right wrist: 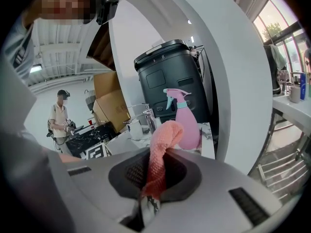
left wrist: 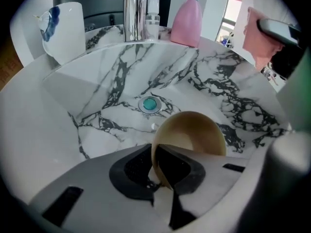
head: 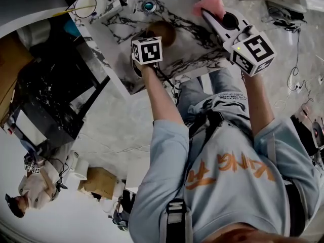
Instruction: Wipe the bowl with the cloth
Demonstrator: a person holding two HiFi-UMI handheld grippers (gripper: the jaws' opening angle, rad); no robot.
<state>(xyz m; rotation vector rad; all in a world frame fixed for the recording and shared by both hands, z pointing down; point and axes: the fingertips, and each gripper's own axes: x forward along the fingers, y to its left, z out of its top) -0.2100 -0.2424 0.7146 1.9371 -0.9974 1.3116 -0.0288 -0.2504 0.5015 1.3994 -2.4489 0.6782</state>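
Left gripper (left wrist: 158, 174) jaws clamp the bowl's (left wrist: 194, 132) rim, one pad inside, one outside. Bowl tilted on edge, inside the marble sink (left wrist: 87, 76), near the drain (left wrist: 149, 104). Right gripper (right wrist: 153, 178) jaws pinch the pink cloth (right wrist: 160, 144), well apart from the bowl.
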